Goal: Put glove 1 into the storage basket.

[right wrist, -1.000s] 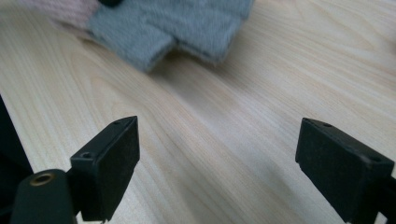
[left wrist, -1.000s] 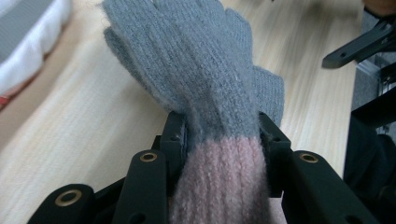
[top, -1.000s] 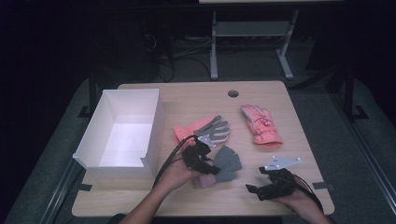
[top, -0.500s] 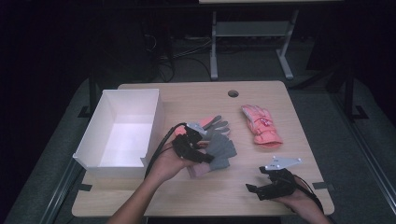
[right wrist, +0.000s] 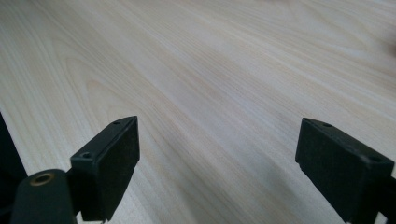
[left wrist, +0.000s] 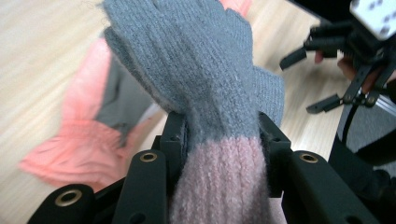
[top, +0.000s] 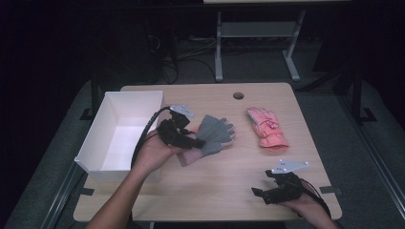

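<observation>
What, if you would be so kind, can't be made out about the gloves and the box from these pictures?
- High view: the pink glove under the grey knit glove is mostly covered by it and the left gripper.
- Left gripper view: that pink glove is blurred.
- High view: the near wall of the white box hides its near floor.

The surface (top: 224, 181) is evenly lit from above while the room around it lies dark. Shadows are soft. The left gripper view blurs at its left edge.
</observation>
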Tool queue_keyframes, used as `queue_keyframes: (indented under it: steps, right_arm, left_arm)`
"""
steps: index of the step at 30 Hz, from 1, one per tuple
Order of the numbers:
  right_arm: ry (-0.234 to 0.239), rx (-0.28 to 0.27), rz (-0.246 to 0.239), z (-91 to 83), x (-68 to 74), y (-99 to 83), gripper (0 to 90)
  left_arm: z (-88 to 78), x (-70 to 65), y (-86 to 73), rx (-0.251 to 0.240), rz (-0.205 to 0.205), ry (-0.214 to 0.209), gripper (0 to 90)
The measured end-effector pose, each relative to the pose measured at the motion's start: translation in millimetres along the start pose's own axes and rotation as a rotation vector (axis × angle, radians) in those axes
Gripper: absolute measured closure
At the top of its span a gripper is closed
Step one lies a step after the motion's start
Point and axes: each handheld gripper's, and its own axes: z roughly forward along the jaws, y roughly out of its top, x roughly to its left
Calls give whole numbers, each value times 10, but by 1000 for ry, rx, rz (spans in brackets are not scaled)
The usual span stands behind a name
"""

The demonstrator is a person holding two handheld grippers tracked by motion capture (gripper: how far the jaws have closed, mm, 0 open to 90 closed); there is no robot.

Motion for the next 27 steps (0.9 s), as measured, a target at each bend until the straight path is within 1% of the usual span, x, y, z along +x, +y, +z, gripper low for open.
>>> queue_keyframes:
  steps: [3,4,5,7,8,9,11,12,14,15,16,19,24,25,26,27]
  right_arm:
    - [-1,1,4,-6,2,-6,133]
    - [-3,1,7,-8,2,-6,133]
    - [-5,-1,8,-9,1,-5,133]
    - [-6,-2,13,-11,3,-2,133]
    - [-6,-2,7,-9,-3,-1,133]
    - [-5,0,14,-6,-1,1,133]
    - [-7,0,6,3,-14,-2,133]
    - [-7,2,10,1,-14,-2,133]
    - [-8,1,9,-4,-14,-8,133]
    - [-8,-1,7,-6,-16,-9,133]
    - [-8,-1,7,-10,-17,-11,133]
    - [-9,-4,8,-10,-18,-8,133]
    - [-3,0,11,16,-17,12,133]
    - [-3,1,9,21,-17,15,133]
    - [-2,2,10,26,-15,16,133]
    - [0,-1,2,31,-20,17,133]
  left_arm:
    - [-115,61,7,-15,-13,20,622]
    - [-163,91,6,-25,-29,24,622]
    - [-194,117,6,-27,-27,30,622]
    - [-267,166,3,-44,-46,44,622]
    - [-306,198,-1,-47,-46,51,622]
    - [-336,226,-7,-57,-58,58,622]
    - [-403,299,-21,-65,-69,77,622]
    - [-444,342,-37,-77,-80,88,622]
    - [-495,405,-66,-88,-98,96,622]
    - [-526,445,-87,-89,-98,106,622]
    - [-551,475,-108,-97,-116,112,622]
    - [-652,584,-171,-121,-148,132,623]
    - [-838,759,-251,-150,-196,180,623]
    - [-870,791,-267,-152,-207,196,623]
    - [-913,832,-291,-144,-207,221,623]
    - [-937,857,-307,-140,-207,236,623]
